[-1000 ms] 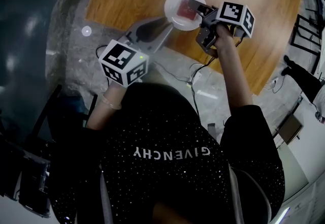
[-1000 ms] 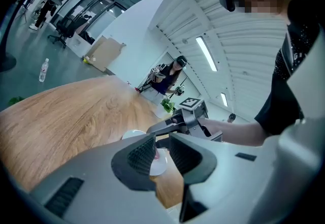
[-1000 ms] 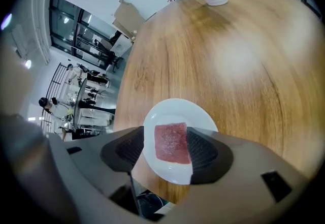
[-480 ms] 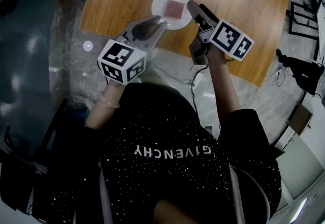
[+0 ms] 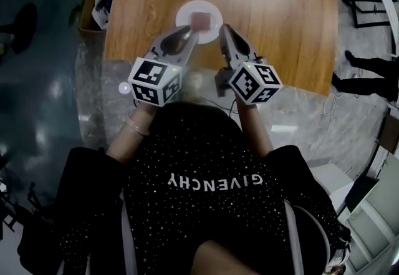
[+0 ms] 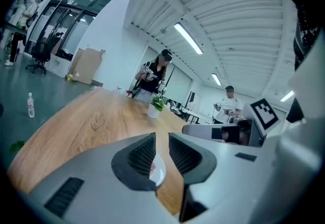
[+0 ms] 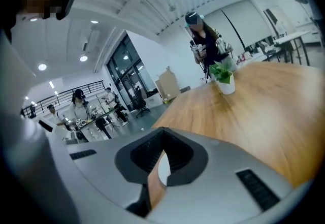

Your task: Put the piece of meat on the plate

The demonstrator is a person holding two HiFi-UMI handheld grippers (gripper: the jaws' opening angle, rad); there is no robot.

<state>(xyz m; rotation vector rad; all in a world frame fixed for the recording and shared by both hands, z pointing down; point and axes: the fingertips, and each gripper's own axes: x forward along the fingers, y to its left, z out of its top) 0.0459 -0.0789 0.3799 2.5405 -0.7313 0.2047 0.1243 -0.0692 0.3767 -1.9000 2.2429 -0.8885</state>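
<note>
The meat (image 5: pixel 201 20) lies flat near the middle of the plate (image 5: pixel 182 17), and the plate stands on the worktop (image 5: pixel 280 18) close to the edge on your side. Neither gripper touches the meat. To my judgement the placing is done, and the step in hand is only to take your hands away cleanly.

Your right gripper (image 5: pixel 224 30) has its jaws pressed together with nothing between them. It hangs just beside the plate, on the right of it, and is apart from the rim. Your left gripper (image 5: pixel 189 35) has its jaws a little spread, also with nothing between them. Its tips are over the near rim of the plate in the head view, and I cannot tell if they are above it or touch it.

To finish well, lift first and only then pull back toward your body, so that no tip drags on the rim. The plate is light and near the edge, so I think one push could slide it or tip it off. Watch the left side most, because it is the closer one. Please do not open the right jaws beside the plate, since a jaw could knock it. The plant (image 7: pixel 223 78) is far down the worktop and is not in your way.
</note>
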